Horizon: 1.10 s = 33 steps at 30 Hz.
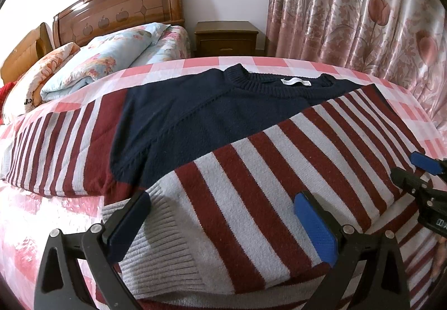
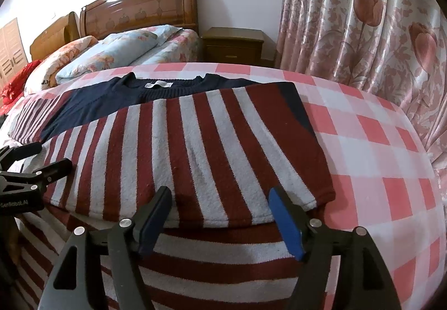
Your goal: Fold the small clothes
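1. Sweater (image 1: 195, 120) lies flat on the pink checked bedcover (image 2: 377, 142), neck toward the headboard (image 1: 120, 5); its body is navy at the top, with red and grey stripes below.
2. One striped sleeve (image 1: 293, 170) is folded diagonally across the chest, its grey ribbed cuff (image 1: 159, 248) resting near the sweater's lower left; the other sleeve (image 1: 50, 148) stretches out flat to the left.
3. Left gripper (image 1: 223, 229) hovers over the folded sleeve with its jaws spread wide, holding nothing; the cuff sits between and under the pads.
4. Right gripper (image 2: 220, 223) is likewise spread apart and empty, poised at the striped hem edge near the sweater's right side.
5. Open bedcover runs wide to the right of the sweater, up to the floral curtain (image 2: 363, 30); a narrower band of it shows beyond the collar.
6. Folded quilts (image 1: 97, 58) crowd the far left, just beside the outstretched sleeve.
7. Nightstand (image 1: 226, 37) stands beyond the bed, beside the curtain.
8. Sweater's near hem is cut off beneath both grippers, and whether the pads touch the fabric cannot be told.
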### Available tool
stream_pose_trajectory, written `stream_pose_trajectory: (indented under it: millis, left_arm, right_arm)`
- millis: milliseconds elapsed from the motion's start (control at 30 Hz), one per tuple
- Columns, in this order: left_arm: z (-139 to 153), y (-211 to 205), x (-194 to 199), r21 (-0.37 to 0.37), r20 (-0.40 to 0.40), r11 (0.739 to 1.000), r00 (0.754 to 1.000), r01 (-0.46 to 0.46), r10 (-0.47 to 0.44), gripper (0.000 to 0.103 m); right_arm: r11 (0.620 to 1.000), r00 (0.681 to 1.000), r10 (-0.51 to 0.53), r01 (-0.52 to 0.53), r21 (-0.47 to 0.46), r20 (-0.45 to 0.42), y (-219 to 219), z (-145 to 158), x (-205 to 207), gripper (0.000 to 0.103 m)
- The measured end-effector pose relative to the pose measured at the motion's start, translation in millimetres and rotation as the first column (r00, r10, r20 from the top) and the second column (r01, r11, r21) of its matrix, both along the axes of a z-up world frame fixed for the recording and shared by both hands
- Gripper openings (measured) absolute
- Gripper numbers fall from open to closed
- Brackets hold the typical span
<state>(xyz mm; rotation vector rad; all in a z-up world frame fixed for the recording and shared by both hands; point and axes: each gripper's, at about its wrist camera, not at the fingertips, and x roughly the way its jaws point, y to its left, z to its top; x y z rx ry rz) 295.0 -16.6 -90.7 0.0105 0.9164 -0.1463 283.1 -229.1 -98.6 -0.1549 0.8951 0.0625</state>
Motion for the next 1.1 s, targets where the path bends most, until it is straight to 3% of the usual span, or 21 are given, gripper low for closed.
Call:
stream_pose_trajectory:
  millis: [33,133,267,400,667,767,833,933,1067,1100]
  left_arm:
    - [0,0,0,-0.001,0.000,1.000,1.000,0.000,0.000,0.103]
    - [0,0,0,-0.004,-0.001,1.000,1.000,-0.001,0.001,0.103]
    - [0,0,1,-0.008,-0.003,1.000,1.000,0.002,-0.002,0.103]
    - [-1,-1,1,-0.012,-0.003,1.000,1.000,0.005,-0.005,0.103]
    - [0,0,1,-0.012,-0.018,1.000,1.000,0.024,-0.025,0.103]
    - [4,5,-8,-0.011,-0.018,0.999,0.999,-0.041,0.040,0.103]
    - [11,10,-22,-0.035,0.024,0.998,0.998,-0.061,0.062,0.103]
    - [23,20,-39,0.006,0.105,0.995,0.990,-0.099,0.098,0.103]
    - [26,48,-50,-0.076,0.083,0.991,0.989,-0.115,0.121,0.103]
    - [28,55,-55,-0.068,0.098,0.989,0.985,-0.133,0.139,0.103]
  right_arm:
    - [1.000,1.000,-0.006,0.006,-0.003,-0.020,2,3,-3,0.074]
    - [0.993,0.998,0.053,-0.051,0.106,-0.016,7,15,-17,0.073]
    - [0.998,0.999,0.048,-0.048,0.040,-0.019,19,15,-25,0.073]
    - [0.997,0.999,0.037,-0.035,0.061,-0.025,20,14,-34,0.073]
    - [0.995,1.000,-0.006,0.007,-0.103,0.006,33,9,-46,0.073]
    - [0.988,0.999,0.015,-0.010,-0.155,0.030,45,12,-50,0.073]
    - [0.981,0.998,0.043,-0.033,-0.193,0.047,56,13,-53,0.073]
    - [0.967,0.992,0.110,-0.091,-0.240,0.066,78,14,-56,0.073]
    - [0.953,0.981,0.186,-0.165,-0.253,0.059,105,11,-52,0.073]
    - [0.952,0.979,0.195,-0.175,-0.249,0.057,109,11,-51,0.073]
